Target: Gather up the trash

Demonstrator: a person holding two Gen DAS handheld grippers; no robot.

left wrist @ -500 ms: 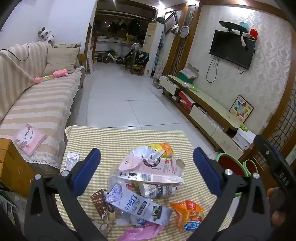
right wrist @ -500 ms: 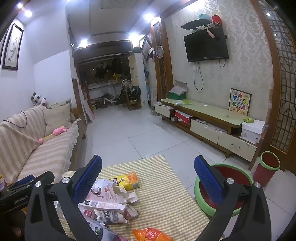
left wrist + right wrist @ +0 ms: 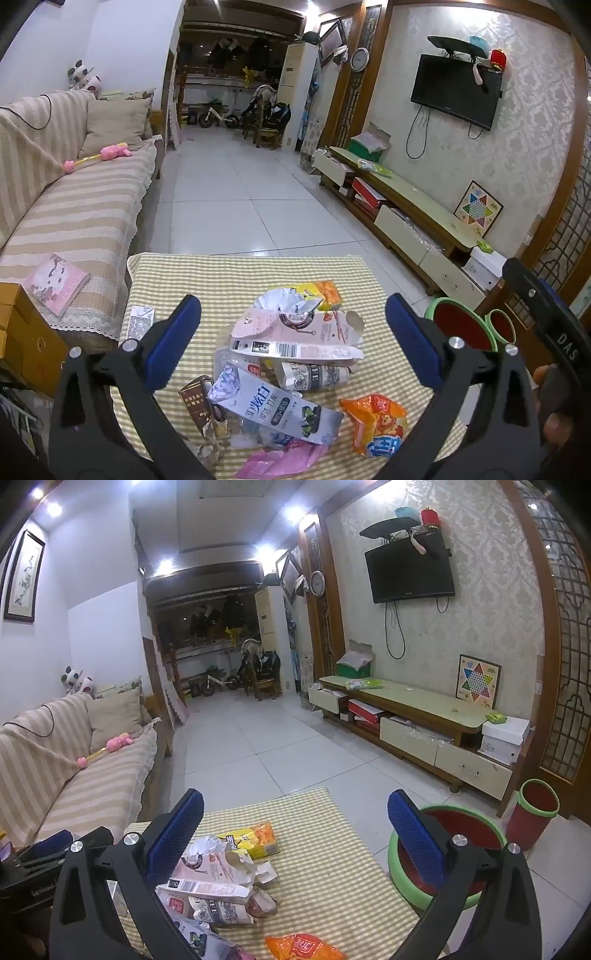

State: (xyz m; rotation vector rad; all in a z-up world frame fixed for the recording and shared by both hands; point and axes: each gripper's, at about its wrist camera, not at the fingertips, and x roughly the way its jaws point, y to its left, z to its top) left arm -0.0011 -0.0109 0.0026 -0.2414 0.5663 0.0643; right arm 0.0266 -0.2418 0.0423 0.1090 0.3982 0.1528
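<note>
Left wrist view is showing the trash pile (image 3: 291, 354) lying uncollected on the bench (image 3: 236, 273), bin (image 3: 461, 326) at three o'clock; both the left hand-held gripper (image 3: 293, 341) and the right hand-held gripper (image 3: 295, 830) are gaping wide, holding nothing.

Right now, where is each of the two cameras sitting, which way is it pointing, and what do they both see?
Left wrist: on the left gripper, tilted down at the trash on the checked table; its own open fingers show, with the right gripper's body at the right edge.
Right wrist: on the right gripper, looking more level along the room over the table's right side and the green-rimmed basin; its own open fingers show.
Shared: pink carton, orange snack bag, basin, sofa, TV.
</note>
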